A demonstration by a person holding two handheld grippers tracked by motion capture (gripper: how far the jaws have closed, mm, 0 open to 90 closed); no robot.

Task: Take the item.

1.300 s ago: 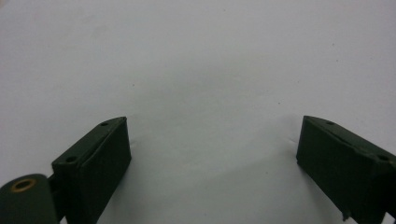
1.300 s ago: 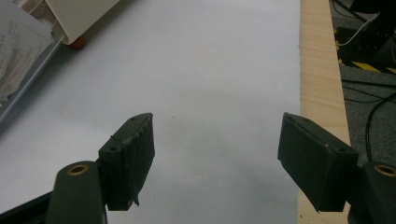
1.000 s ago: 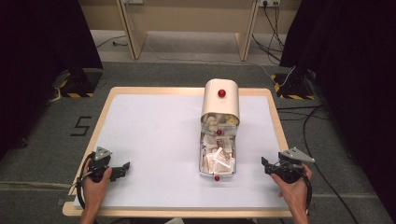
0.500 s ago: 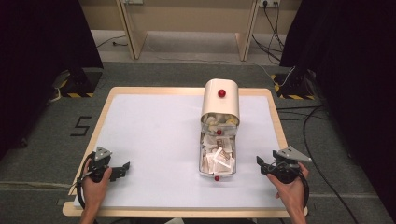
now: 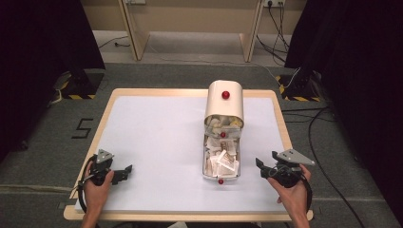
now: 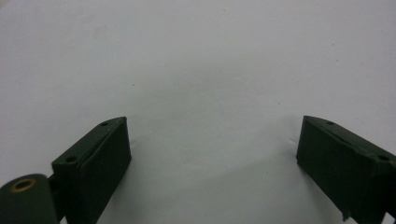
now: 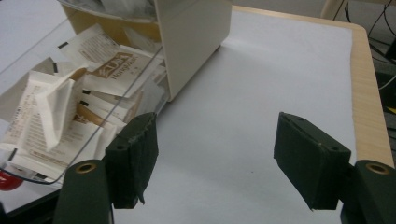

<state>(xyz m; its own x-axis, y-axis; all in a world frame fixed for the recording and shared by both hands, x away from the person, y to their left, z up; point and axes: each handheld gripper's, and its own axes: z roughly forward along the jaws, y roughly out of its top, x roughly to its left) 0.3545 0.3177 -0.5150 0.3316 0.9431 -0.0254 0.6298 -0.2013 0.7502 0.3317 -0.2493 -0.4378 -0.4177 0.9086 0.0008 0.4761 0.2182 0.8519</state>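
Two grippers sit at the near edge of the table (image 5: 157, 128), one in each of the person's hands. On the near left, the left gripper (image 5: 124, 170) has its jaws spread wide over bare white tabletop, with nothing between them. On the near right, the right gripper (image 5: 260, 165) has just eased its jaws in slightly, yet they stand wide apart and empty, just beside the clear drawer (image 5: 221, 161). That drawer is pulled out toward the person and is full of paper sachets (image 7: 70, 98). Behind it stands the cream cabinet (image 5: 224, 102) with a red knob (image 5: 225, 95), toward the far right of the table.
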